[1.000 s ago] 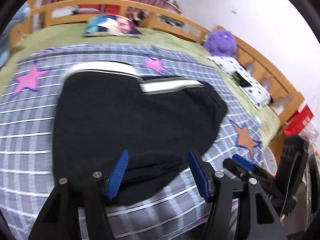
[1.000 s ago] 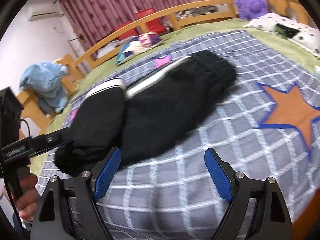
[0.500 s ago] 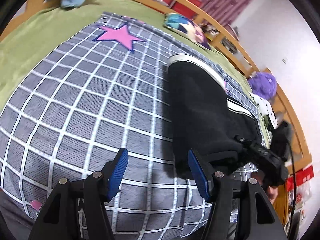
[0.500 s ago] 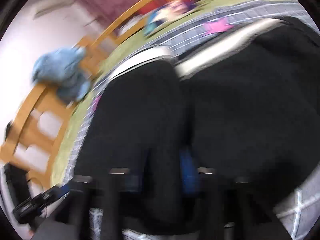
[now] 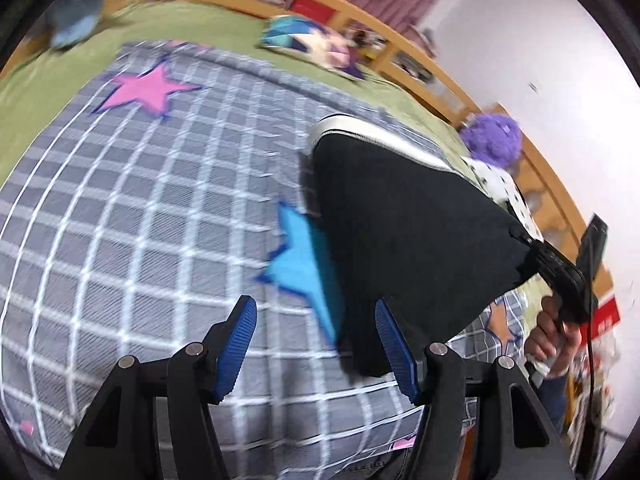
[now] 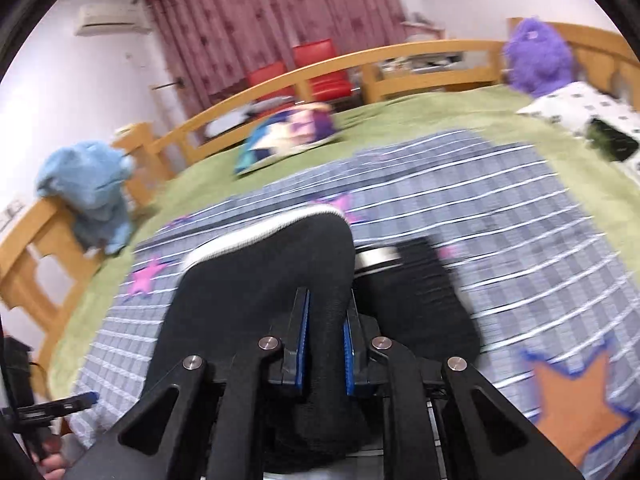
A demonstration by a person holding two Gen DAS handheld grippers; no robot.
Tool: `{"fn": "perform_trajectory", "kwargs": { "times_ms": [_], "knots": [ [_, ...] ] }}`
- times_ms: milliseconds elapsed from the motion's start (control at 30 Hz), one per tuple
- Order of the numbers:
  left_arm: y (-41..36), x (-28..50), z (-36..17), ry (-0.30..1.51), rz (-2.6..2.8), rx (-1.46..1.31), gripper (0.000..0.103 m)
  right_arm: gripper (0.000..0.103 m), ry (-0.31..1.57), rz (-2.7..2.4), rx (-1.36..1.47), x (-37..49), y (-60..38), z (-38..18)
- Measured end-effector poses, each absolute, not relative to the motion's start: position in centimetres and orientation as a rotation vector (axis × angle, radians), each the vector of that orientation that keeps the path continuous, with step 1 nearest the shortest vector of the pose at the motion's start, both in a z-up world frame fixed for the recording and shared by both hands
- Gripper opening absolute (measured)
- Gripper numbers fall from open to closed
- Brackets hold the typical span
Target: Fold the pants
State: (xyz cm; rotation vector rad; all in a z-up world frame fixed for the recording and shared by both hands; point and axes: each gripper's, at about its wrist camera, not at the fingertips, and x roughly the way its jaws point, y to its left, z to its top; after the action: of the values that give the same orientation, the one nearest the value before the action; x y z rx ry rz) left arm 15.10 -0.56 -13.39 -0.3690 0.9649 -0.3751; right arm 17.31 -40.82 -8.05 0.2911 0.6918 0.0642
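Note:
The black pants [image 5: 404, 236] with a white stripe lie on the grey checked blanket [image 5: 160, 208]. In the left wrist view my right gripper [image 5: 532, 248] pinches their near corner and lifts it off the bed, so the cloth hangs taut. In the right wrist view the right gripper [image 6: 325, 334] is shut on a fold of the black pants [image 6: 260, 280]. My left gripper [image 5: 316, 340] is open and empty, low over the blanket, just left of the lifted pants edge. It also shows at the lower left of the right wrist view [image 6: 60, 404].
The blanket carries a pink star [image 5: 146, 88], a blue star [image 5: 304, 256] and an orange star [image 6: 576, 396]. A colourful cushion [image 6: 288, 132], a blue plush [image 6: 88, 188], a purple plush [image 6: 540, 56] and a spotted pillow [image 6: 588, 112] sit near the wooden bed rail [image 6: 400, 56].
My right gripper has closed on the pants and lifted their near edge, uncovering the blue star. My left gripper stayed open and swung left of the pants.

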Motion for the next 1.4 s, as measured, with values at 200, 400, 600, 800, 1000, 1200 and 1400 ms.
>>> {"fn": "perform_trajectory", "kwargs": {
  "times_ms": [200, 400, 600, 800, 1000, 1200, 1400],
  "knots": [
    [-7.0, 16.4, -12.9, 0.983, -0.442, -0.271, 0.060, 0.025, 0.854, -0.055, 0.271, 18.6, -46.2, -14.2],
    [-11.6, 16.8, -11.9, 0.950, -0.432, -0.160, 0.060, 0.045, 0.707, -0.060, 0.241, 15.1, -46.5, -11.5],
    [-15.1, 16.4, -17.5, 1.056, -0.414, -0.042, 0.063, 0.049, 0.797, 0.005, 0.100, 15.6, -42.8, -15.5],
    [-12.4, 17.5, -16.5, 1.101, -0.481, -0.171, 0.064, 0.049, 0.875, 0.022, 0.086, 15.5, -43.2, -17.4],
    [-10.0, 21.1, -15.2, 1.050, -0.414, -0.240, 0.064, 0.073, 0.761, 0.043, 0.130, 17.9, -45.4, -12.8],
    [-10.3, 26.2, -18.3, 1.104, -0.415, -0.325, 0.068, 0.084, 0.978, 0.099, 0.239, 25.4, -47.5, -16.8],
    [-10.8, 27.6, -21.5, 1.092, -0.469, -0.383, 0.076, 0.084, 1.048, 0.261, 0.373, 27.7, -49.0, -20.4]
  ]
}}
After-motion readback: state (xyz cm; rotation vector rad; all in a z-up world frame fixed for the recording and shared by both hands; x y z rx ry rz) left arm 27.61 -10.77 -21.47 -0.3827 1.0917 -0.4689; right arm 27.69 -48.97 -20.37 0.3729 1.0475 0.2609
